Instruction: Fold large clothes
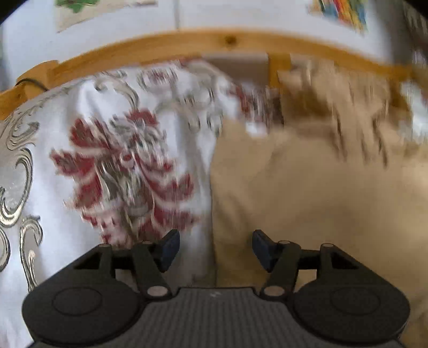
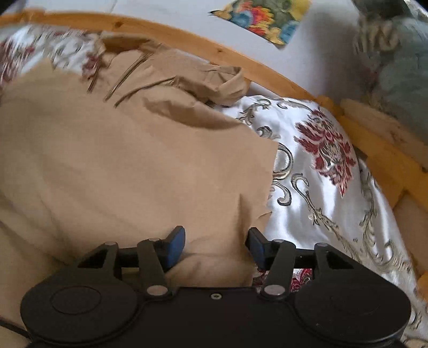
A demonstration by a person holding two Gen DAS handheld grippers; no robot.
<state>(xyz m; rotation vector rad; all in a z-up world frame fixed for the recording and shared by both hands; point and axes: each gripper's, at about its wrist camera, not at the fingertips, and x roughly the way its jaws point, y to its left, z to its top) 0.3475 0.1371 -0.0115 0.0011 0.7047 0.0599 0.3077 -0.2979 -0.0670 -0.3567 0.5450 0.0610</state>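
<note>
A large tan garment (image 1: 307,187) lies spread on a bed, its far end crumpled near the wooden rail. In the left wrist view, blurred by motion, my left gripper (image 1: 215,245) hangs open just above the garment's left edge, where it meets the bedspread (image 1: 120,160). Nothing sits between its fingers. In the right wrist view the garment (image 2: 120,160) fills the left and middle. My right gripper (image 2: 216,239) stands open over its near right corner. A fold of the tan cloth lies between the blue pads (image 2: 176,238), which do not press on it.
The white satin bedspread (image 2: 321,174) has red flowers and silver scrolls. A wooden bed rail (image 2: 267,72) runs along the far side and right, against a white wall with a colourful picture (image 2: 267,21). A grey-green bundle (image 2: 401,80) sits beyond the rail at top right.
</note>
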